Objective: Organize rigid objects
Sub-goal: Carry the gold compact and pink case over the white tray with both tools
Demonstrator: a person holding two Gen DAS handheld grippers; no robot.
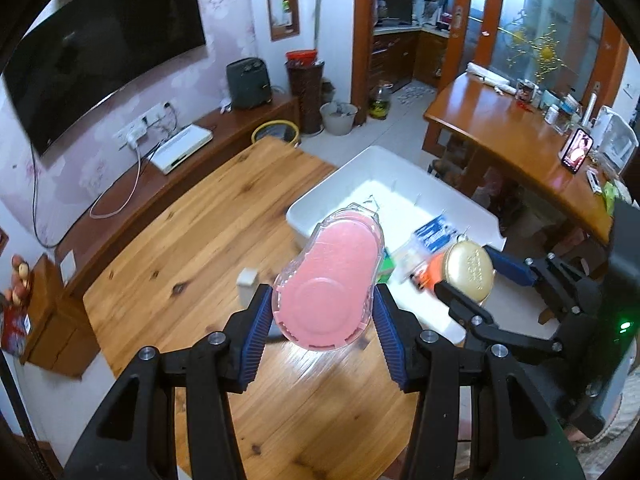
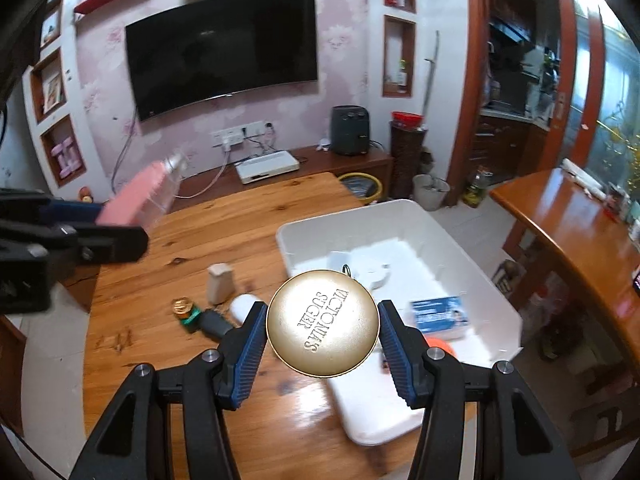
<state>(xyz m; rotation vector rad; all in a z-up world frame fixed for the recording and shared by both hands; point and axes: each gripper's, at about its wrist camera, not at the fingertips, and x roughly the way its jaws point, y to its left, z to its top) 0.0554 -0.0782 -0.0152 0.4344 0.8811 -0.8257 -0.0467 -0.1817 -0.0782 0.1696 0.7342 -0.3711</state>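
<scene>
My left gripper point(image 1: 323, 320) is shut on a pink case in a clear plastic shell point(image 1: 330, 280) and holds it above the wooden table point(image 1: 180, 248), near the white bin point(image 1: 320, 196). The case also shows in the right wrist view point(image 2: 136, 196). My right gripper point(image 2: 322, 340) is shut on a round gold tin point(image 2: 322, 322) lettered "VICTONIA'S SUGER", held over the near-left edge of the bin point(image 2: 304, 228). The tin also shows in the left wrist view point(image 1: 469, 271). In the bin lie a blue packet point(image 2: 439, 312), an orange item point(image 2: 440, 346) and a white piece point(image 2: 370, 268).
On the table left of the bin lie a small white block point(image 2: 220, 283), a white capsule point(image 2: 245, 307), a dark item point(image 2: 214, 322) and a green bottle with gold cap point(image 2: 185, 309). A TV console stands behind the table. A second wooden table point(image 1: 500, 128) stands to the right.
</scene>
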